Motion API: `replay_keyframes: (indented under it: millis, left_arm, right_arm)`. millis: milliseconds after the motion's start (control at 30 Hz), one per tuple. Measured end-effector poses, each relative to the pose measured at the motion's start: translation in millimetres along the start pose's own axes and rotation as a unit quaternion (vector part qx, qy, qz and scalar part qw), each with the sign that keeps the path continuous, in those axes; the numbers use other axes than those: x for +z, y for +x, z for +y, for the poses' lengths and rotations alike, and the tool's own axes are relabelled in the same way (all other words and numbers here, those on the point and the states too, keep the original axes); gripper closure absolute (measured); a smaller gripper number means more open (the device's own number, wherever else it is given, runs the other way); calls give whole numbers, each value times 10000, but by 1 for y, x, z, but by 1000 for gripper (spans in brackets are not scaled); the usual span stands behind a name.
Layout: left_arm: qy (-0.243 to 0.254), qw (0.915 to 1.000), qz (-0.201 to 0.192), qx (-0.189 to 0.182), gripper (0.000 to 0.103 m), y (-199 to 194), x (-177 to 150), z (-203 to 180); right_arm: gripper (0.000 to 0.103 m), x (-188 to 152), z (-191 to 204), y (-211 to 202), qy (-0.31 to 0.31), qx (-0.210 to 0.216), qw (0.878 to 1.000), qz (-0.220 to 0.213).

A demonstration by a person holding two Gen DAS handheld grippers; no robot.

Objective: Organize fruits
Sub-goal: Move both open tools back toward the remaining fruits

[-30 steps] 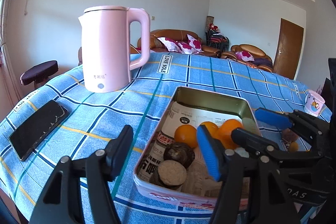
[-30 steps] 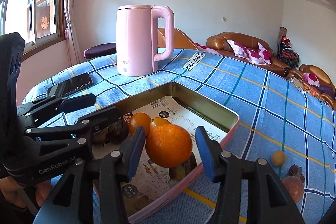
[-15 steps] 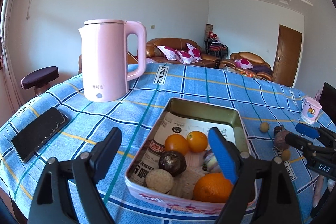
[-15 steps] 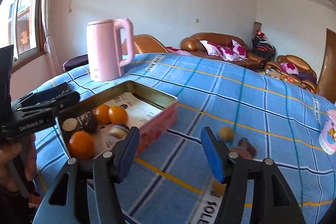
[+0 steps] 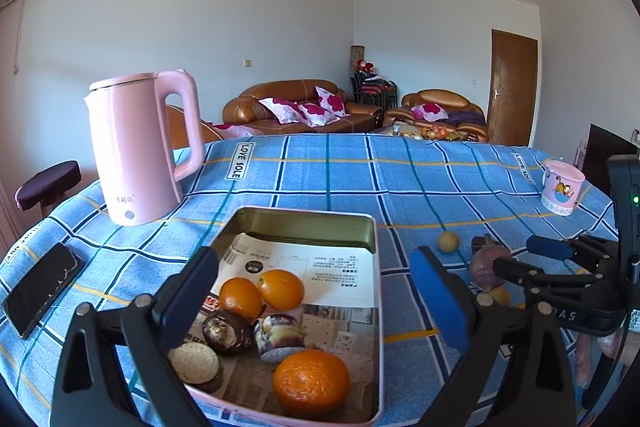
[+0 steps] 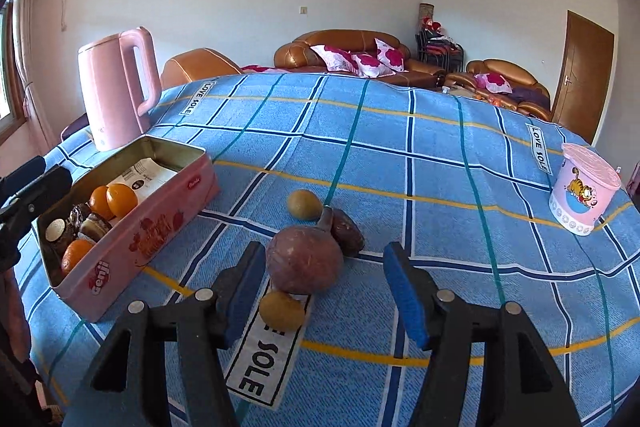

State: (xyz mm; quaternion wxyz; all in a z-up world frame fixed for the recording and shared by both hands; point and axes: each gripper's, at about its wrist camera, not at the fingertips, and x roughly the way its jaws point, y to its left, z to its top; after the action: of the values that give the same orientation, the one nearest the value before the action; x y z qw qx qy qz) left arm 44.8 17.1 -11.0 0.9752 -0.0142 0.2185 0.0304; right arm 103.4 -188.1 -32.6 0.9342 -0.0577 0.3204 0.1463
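Hovering low over the loose fruit, the right gripper (image 6: 324, 291) is held with its blue pads parted and nothing clamped; a large purplish-brown fruit (image 6: 304, 259) is framed between them, untouched on either side, which is judged to mark it as the next item to be taken.

Loose fruit, on the blue checked tablecloth (image 6: 420, 155):
- a small yellow fruit (image 6: 282, 310), lying against the near side of the purplish one
- a dark brown fruit (image 6: 347, 231), touching its far side
- a small olive-yellow fruit (image 6: 305, 203), just beyond the cluster

Left gripper (image 5: 316, 291): its jaws have just been opening and now stand wide, with nothing pressed by the pads. It is kept over the near end of the pink tin (image 5: 372, 227), apparently drawn clear so that the tin is left free for the next delivery.

Tin contents (laid on a printed paper sheet):
- a large orange (image 5: 311, 382) at the near edge
- two smaller oranges (image 5: 262, 294) side by side, further in
- a dark round fruit (image 5: 227, 331), a pale cut-faced item (image 5: 195, 363) and a purple-streaked item (image 5: 280, 335), not identified more closely

The tin's far half remains bare, so room is left for the remaining pieces.

Bystanders: a pink kettle (image 5: 140, 155) beyond the tin; a phone (image 5: 40, 293) near the table edge; a pink cartoon cup (image 6: 584, 199), well apart from the fruit.
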Motion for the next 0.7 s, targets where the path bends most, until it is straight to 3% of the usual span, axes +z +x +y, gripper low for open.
replay_keyframes:
  millis: [233,500,533,633,700]
  left_arm:
    - [27,9999,26,-103,4,5,2,-10]
    - [131,9997,47,-190,4,7,4,-23]
    - [144,9997,52,-205,4,8,5,-26]
    - [187,9993,92,-304,4,10,8,-33]
    - [233,9990,104,-368,4,12,10,-39]
  right_arm:
    - [40,-4,0,3,80,96,9996,258]
    - [40,-11,3,14,193,519,9957,739]
    - [43,-11,2,17,245,602,9945,817]
    - [71,-13,-3,25,402,803,9908,1014]
    - [74,-13,-4,24,432,874,9901,1010]
